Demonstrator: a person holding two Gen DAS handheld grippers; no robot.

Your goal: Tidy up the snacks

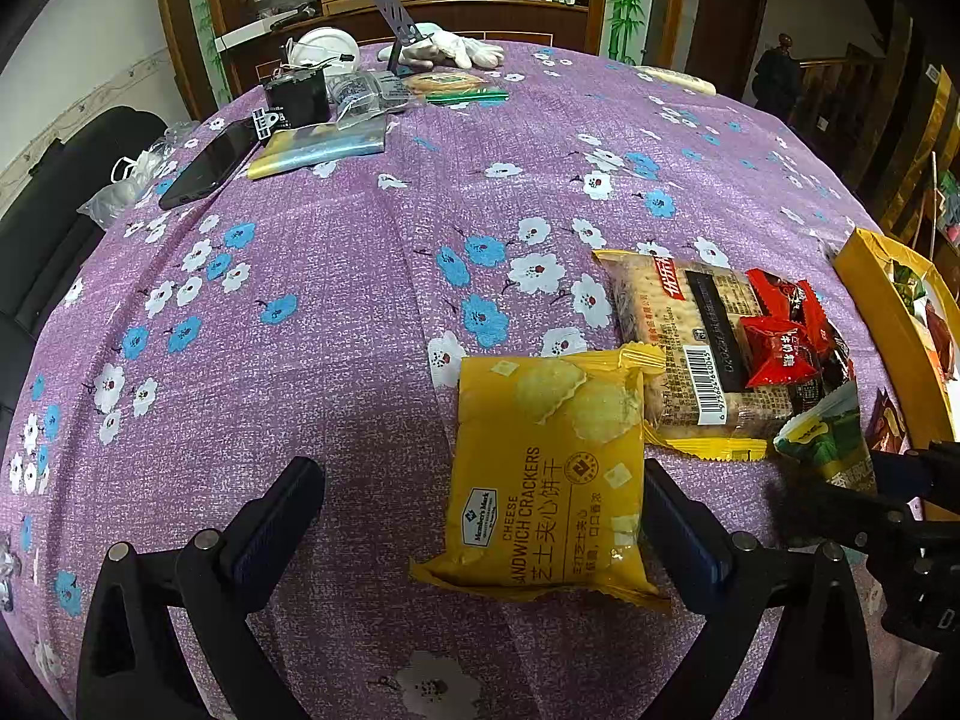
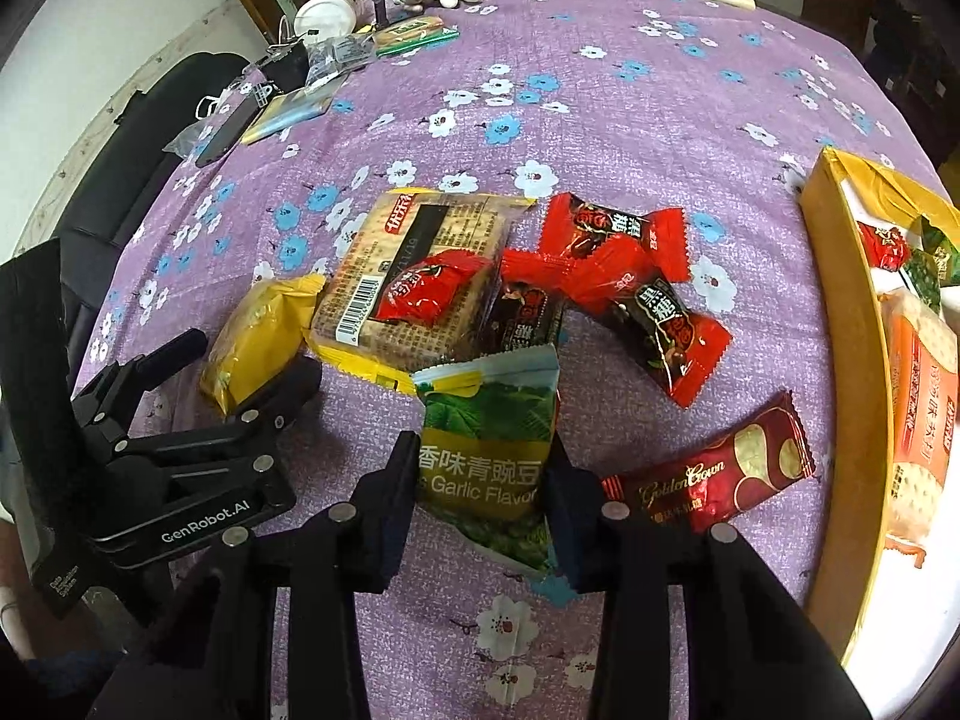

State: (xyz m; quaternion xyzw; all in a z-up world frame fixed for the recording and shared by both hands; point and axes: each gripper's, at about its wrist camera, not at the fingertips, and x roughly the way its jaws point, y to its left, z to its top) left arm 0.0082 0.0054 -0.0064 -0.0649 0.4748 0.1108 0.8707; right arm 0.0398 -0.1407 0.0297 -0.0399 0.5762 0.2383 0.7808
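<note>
Left wrist view first: the left gripper (image 1: 480,516) hangs over the near part of the purple flowered tablecloth (image 1: 336,276) with its jaws spread wide and nothing between them. The yellow cheese cracker pack (image 1: 546,474) lies flat just inside its right finger, which sits right against the pack's edge, so this hand looks parked beside the heap, ready to steady or take that pack. Behind it the clear cracker pack (image 1: 690,348) carries a red candy (image 1: 780,354) on top, a loose pile rather than anything sorted. At the far right edge stands the yellow box (image 1: 864,300), already holding a few wrappers, likely where the snacks are meant to go. To the left the cloth is bare and gives plenty of room; the far side is cluttered with a phone (image 1: 207,165) and white gloves (image 1: 456,51).

Right wrist view next: the right gripper (image 2: 483,492) is pinching the green pea packet (image 2: 486,426), both pads pressed on its sides, the bag standing between them, so a pickup seems under way. Just right lies the dark red Golden Crown bar (image 2: 714,474); red candies (image 2: 618,252) lie beyond. The box wall (image 2: 840,324) rises to the right, so I judge the packet must lift clear of the bar and that rim. The left gripper sits close on the left, so swinging that way is tight.
</note>
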